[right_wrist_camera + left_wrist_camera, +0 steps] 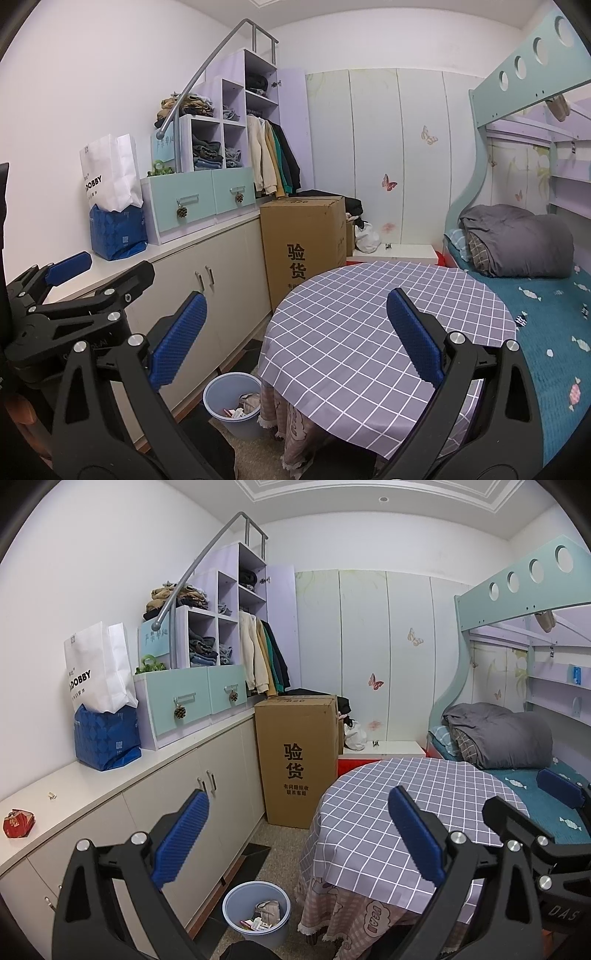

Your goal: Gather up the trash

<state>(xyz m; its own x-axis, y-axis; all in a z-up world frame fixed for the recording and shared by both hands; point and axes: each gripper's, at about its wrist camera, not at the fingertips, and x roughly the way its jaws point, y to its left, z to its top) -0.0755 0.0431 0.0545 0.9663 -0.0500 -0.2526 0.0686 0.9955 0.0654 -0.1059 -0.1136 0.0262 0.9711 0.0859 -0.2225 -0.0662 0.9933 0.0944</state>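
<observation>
Bin [236, 915] on floor beside table [369, 834] holding crumpled wrappers [266, 912], left tongs [295, 834] spread empty, right tongs [291, 336] spread empty

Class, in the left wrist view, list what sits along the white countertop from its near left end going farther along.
Crumpled red wrapper → small clear plastic scrap → blue patterned bag holding a white paper bag → mint-green drawer unit.

Both wrist views face the wardrobe wall, sharing the round table [424, 794] and bin [231, 398]
</observation>
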